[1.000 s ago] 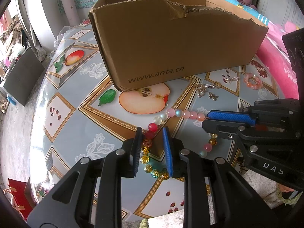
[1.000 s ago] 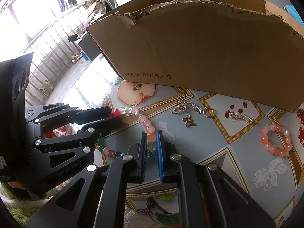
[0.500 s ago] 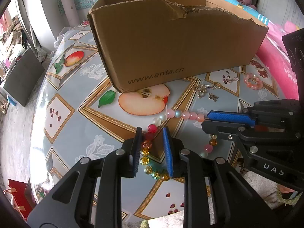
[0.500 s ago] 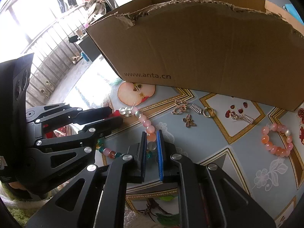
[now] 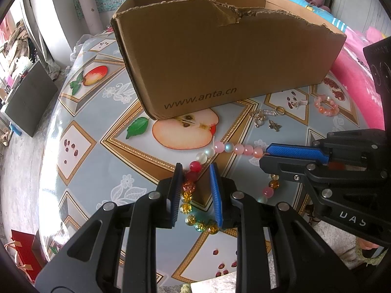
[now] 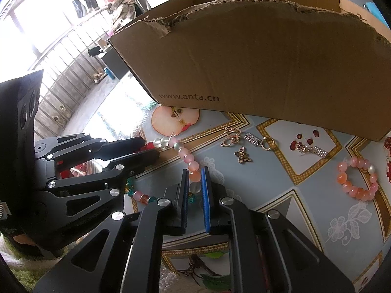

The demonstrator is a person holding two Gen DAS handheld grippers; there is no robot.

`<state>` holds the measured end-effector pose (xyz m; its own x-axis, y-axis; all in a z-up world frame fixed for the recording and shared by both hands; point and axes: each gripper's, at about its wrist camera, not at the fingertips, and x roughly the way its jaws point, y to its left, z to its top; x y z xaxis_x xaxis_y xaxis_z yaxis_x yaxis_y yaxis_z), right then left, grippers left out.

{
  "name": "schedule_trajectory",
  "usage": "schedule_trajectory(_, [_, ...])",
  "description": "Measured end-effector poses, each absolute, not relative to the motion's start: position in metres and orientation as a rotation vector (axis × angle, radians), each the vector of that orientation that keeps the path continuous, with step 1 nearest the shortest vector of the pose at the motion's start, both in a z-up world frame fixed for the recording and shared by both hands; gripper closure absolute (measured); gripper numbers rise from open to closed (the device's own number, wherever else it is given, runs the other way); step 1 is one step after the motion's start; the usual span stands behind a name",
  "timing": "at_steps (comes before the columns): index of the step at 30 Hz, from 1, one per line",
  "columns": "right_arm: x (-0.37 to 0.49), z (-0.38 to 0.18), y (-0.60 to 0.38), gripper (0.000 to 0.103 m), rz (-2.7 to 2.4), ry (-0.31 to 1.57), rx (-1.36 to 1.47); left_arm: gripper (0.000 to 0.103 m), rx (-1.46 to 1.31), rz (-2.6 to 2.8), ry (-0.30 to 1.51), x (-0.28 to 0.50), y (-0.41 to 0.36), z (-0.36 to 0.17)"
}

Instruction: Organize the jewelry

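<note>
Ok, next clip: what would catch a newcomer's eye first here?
The big torn cardboard box printed www.anta.cn fills the back of the fruit-patterned tablecloth. In front of it, both grippers meet on one multicoloured bead strand: the right gripper is closed on its pale beads, while the left gripper brackets its red and amber beads. A pink bead bracelet lies apart, to the right.

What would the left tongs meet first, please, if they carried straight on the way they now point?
Probably the brown cardboard box, at its printed front wall near the corner. The left tongs straddle the multicoloured bead necklace, whose beads lie directly ahead; depth is uncertain.
</note>
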<state>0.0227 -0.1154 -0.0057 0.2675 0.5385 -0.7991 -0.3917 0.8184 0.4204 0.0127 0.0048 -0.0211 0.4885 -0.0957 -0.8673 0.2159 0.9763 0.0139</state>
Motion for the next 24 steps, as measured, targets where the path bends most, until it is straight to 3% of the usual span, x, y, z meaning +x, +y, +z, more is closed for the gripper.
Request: schedule_trajectory(24, [0.0243,-0.0088,-0.1185,0.092,0.627,1.147,0.17,0.082,0.141,-0.194,1.031,0.0155,0.0013,-0.0217])
